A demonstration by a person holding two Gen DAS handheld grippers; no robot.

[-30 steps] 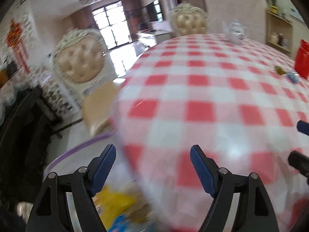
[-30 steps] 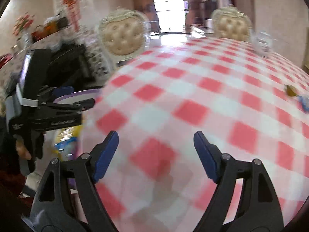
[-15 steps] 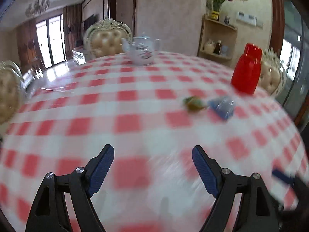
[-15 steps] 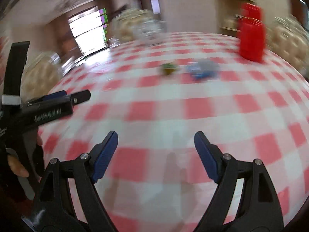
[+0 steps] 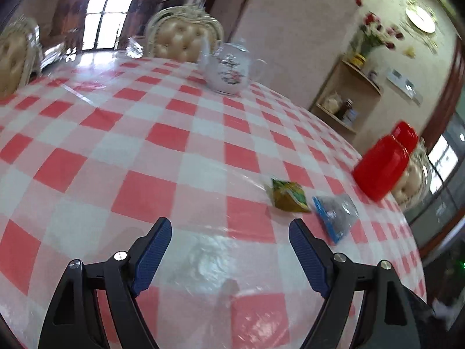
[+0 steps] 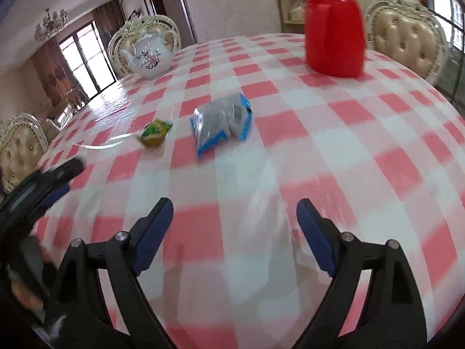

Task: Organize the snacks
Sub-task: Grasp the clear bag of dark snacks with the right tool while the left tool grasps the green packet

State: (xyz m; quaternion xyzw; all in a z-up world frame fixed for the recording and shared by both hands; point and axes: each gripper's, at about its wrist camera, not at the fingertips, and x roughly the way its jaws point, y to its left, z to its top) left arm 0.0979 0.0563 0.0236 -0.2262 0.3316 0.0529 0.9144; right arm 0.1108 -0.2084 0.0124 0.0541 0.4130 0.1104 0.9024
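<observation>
Two snack packets lie side by side on the red-and-white checked table: a small green-yellow packet and a blue-edged silver packet. My left gripper hovers open above the cloth, the packets ahead to its right, nothing between its fingers. My right gripper is over the cloth short of the packets, its jaws opening with nothing between them. The left gripper's blurred fingers show at the left edge of the right wrist view.
A white floral teapot stands at the far side of the table. A red thermos jug stands beyond the packets. Cream tufted chairs ring the table; a corner shelf is behind it.
Both grippers swung from the table's left edge, where a bowl of snacks showed, across to the right. The two packets, teapot and red jug came into view and grew nearer.
</observation>
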